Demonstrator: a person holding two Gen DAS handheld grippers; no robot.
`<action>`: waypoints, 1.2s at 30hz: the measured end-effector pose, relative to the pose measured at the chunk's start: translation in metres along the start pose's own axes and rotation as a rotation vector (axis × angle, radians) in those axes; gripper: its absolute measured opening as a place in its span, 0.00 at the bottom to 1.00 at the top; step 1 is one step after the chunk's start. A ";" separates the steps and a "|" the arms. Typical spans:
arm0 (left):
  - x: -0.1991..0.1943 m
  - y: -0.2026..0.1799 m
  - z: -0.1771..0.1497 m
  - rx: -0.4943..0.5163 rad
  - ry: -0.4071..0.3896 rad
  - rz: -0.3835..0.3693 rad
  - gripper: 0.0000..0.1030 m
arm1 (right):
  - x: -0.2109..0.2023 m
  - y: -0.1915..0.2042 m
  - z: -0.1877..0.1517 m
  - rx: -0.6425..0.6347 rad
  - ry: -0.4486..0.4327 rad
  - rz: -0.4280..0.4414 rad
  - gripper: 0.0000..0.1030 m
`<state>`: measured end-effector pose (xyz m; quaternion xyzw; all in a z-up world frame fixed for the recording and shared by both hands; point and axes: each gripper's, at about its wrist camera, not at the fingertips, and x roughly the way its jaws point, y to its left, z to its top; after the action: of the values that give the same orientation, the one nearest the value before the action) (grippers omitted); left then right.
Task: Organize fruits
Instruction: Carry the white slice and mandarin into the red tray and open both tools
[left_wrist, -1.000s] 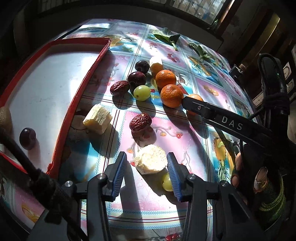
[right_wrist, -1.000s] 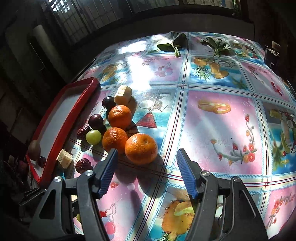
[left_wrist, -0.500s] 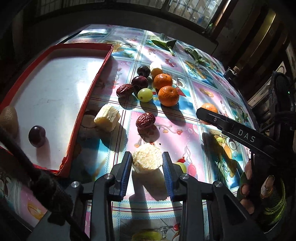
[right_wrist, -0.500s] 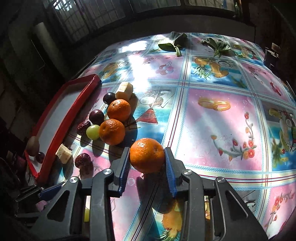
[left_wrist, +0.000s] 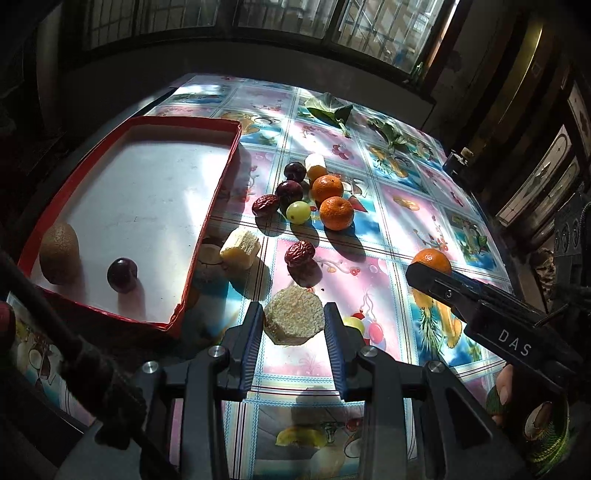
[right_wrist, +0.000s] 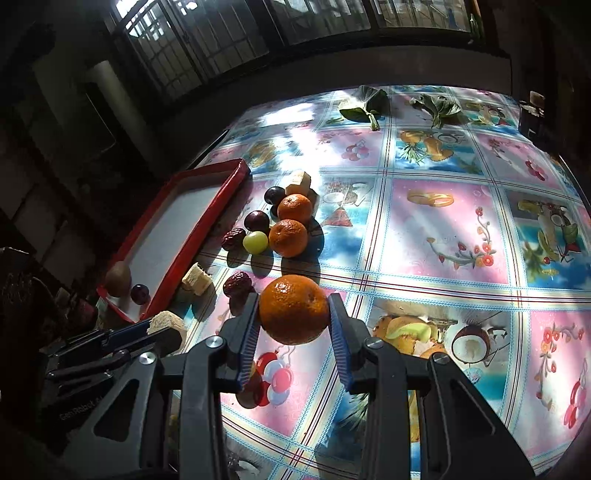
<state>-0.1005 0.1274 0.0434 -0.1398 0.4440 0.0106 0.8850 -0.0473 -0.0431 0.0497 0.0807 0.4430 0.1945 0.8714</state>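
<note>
Left wrist view: left tool (left_wrist: 293, 325) pinches a pale spongy chunk (left_wrist: 294, 319), right tool (right_wrist: 293, 314) a round orange tangerine (right_wrist: 293, 309), both lifted, likely bound for the red-rimmed tray (left_wrist: 218, 184)

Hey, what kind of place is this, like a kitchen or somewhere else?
Probably a dining or kitchen table in a home. A fruit-print tablecloth covers the table, barred windows stand just beyond it, and loose fruit such as oranges lies beside a red tray.

Orange (right_wrist: 293, 309) lifted; pale chunk (left_wrist: 294, 315) lifted; others scattered.
</note>
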 end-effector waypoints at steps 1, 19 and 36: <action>-0.001 0.000 0.000 0.001 -0.005 0.004 0.32 | -0.001 0.002 -0.002 -0.002 0.001 0.001 0.37; -0.022 0.017 -0.004 -0.031 -0.052 0.029 0.32 | -0.018 0.028 -0.018 -0.037 -0.003 0.033 0.37; -0.035 0.062 -0.003 -0.118 -0.082 0.071 0.32 | -0.005 0.046 -0.021 -0.053 0.036 0.057 0.37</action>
<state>-0.1331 0.1896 0.0550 -0.1752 0.4107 0.0737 0.8917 -0.0788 -0.0035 0.0553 0.0666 0.4509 0.2323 0.8592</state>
